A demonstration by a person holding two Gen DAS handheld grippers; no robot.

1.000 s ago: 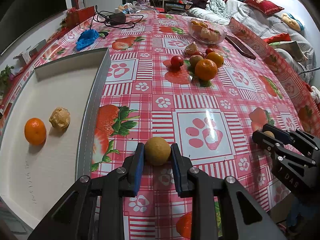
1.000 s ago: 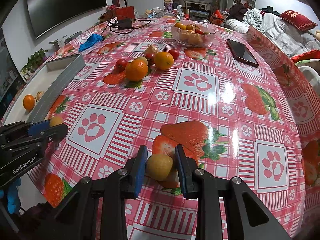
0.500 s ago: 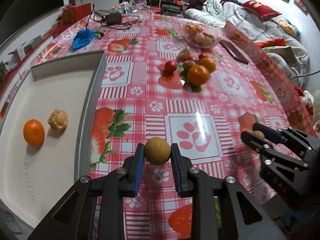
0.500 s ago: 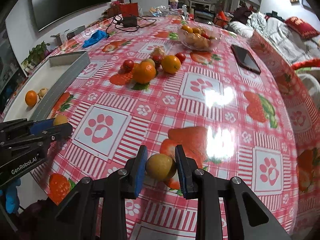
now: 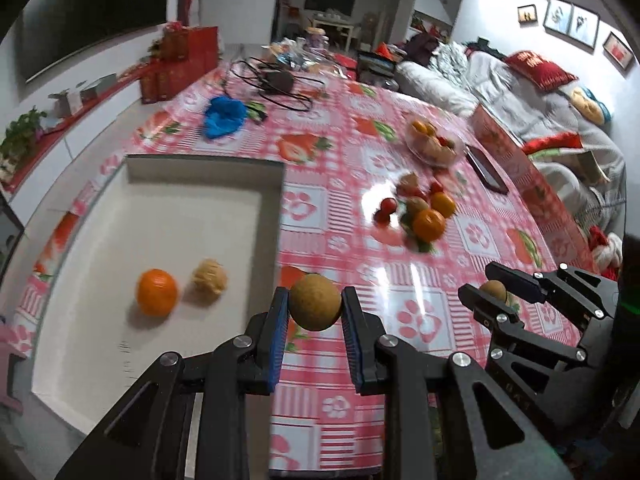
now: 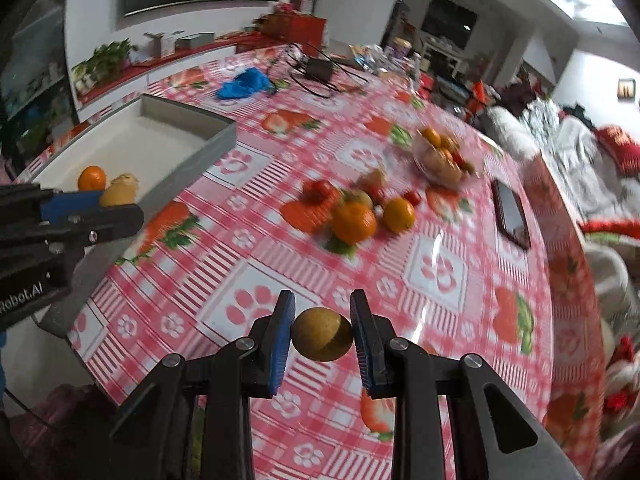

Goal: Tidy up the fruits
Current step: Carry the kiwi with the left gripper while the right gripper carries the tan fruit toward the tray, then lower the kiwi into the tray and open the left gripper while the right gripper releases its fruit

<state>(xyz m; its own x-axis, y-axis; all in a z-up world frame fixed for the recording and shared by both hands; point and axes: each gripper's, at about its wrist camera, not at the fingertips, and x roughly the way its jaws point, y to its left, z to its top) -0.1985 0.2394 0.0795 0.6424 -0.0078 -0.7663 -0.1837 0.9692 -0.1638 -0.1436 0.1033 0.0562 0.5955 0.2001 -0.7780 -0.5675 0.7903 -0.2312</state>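
My left gripper (image 5: pixel 315 309) is shut on a round brown fruit (image 5: pixel 315 307), held above the table beside the grey tray's right wall (image 5: pixel 276 216). The tray holds an orange (image 5: pixel 157 292) and a beige lumpy fruit (image 5: pixel 209 277). My right gripper (image 6: pixel 322 334) is shut on a second brown fruit (image 6: pixel 322 339) above the table's near part; it also shows in the left wrist view (image 5: pixel 493 289). A pile of oranges and small red fruits (image 5: pixel 420 212) lies mid-table. The left gripper (image 6: pixel 116 204) shows at the left of the right wrist view.
A glass bowl of fruit (image 5: pixel 435 145) stands beyond the pile, with a black phone (image 5: pixel 486 170) to its right. A blue cloth (image 5: pixel 223 116) and black cables with a charger (image 5: pixel 276 82) lie at the far end. A sofa (image 5: pixel 540 112) runs along the right.
Both grippers have risen and shifted left toward the tray, each still holding its brown fruit. The view now looks down more steeply on the tray and table.
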